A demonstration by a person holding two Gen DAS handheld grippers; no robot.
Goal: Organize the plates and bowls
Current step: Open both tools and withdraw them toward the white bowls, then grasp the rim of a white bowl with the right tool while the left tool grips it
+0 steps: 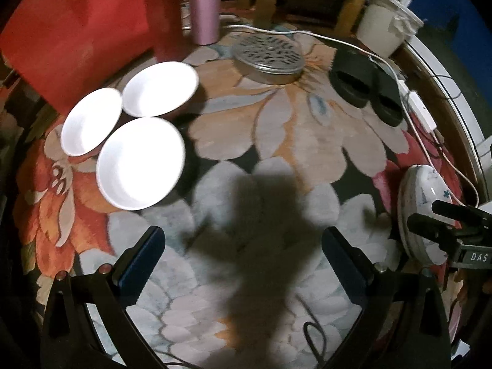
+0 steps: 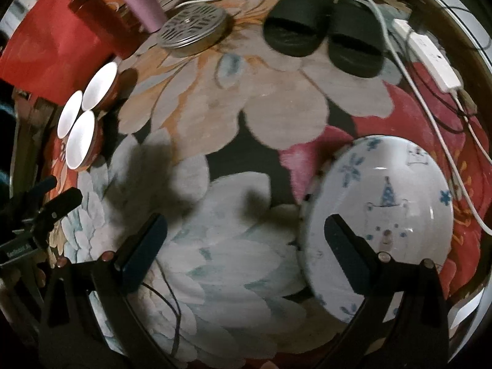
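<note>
While both grippers hang over the floral rug (image 1: 307, 129), left to right:
red box: (image 1: 77, 30) far left, behind the bowls.
bowls: three white ones (image 1: 141, 163) (image 1: 90, 121) (image 1: 160, 89) clustered on the rug's left, rims touching or nearly so, upright, empty.
pink bottle: (image 1: 204, 6) upright at the back, just right of the red box.
left gripper: (image 1: 243, 261) fingers (image 1: 144, 261) spread wide, holding nothing, over bare rug right of the nearest bowl.
metal tin: (image 1: 267, 53) round, perforated lid, back centre.
slippers: black pair (image 1: 366, 89) side by side, right of the tin.
cable: white (image 1: 424, 110), runs past the slippers with a power strip.
right gripper: (image 2: 246, 246) fingers (image 2: 347, 252) wide apart, gripping nothing; right finger over the plate, contact unclear.
plate: (image 2: 384, 184) white, blue bear print, on the rug's right.
</note>
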